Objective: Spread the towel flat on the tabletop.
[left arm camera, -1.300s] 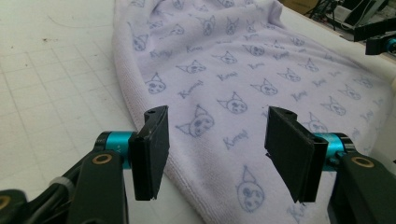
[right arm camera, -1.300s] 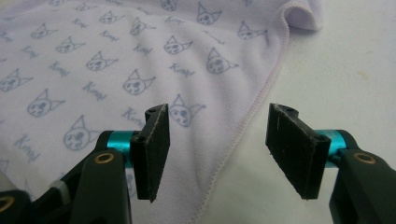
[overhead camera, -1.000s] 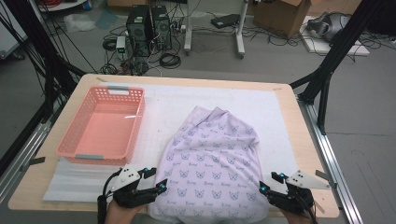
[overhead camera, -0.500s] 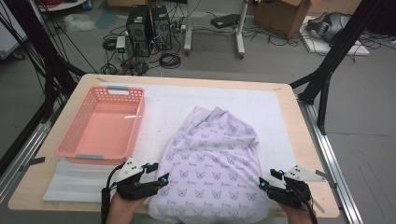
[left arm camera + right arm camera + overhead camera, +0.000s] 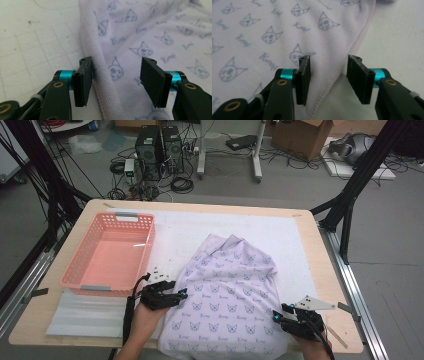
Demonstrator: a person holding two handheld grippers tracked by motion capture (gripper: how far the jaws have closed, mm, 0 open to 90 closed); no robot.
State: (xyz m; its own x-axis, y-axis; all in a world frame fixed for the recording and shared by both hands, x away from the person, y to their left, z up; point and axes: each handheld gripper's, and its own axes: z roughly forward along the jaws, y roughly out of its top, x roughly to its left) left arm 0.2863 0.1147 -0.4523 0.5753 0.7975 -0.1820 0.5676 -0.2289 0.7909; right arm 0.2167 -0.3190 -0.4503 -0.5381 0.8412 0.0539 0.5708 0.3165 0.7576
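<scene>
A lilac cloth point(image 5: 230, 285) printed with small blue cat faces lies rumpled on the white mat, reaching the table's near edge. My left gripper point(image 5: 181, 295) is at the cloth's left edge. In the left gripper view the jaws of that gripper point(image 5: 116, 82) stand open astride the stitched hem of the cloth point(image 5: 150, 32). My right gripper point(image 5: 279, 312) is at the cloth's near right corner. Its jaws point(image 5: 328, 77) have just been closing, with the hem of the cloth point(image 5: 274, 25) between them and a gap still showing on both sides.
A pink plastic basket point(image 5: 80, 255) stands with nothing in it at the left of the table. A pale folded sheet point(image 5: 85, 312) lies in front of it. The white mat point(image 5: 200, 230) covers the middle of the wooden table point(image 5: 320, 250). Cables and computer cases lie on the floor beyond.
My left gripper has moved forward and to the right, onto the cloth's left edge. The right gripper has barely shifted, and its jaws have narrowed around the hem.
</scene>
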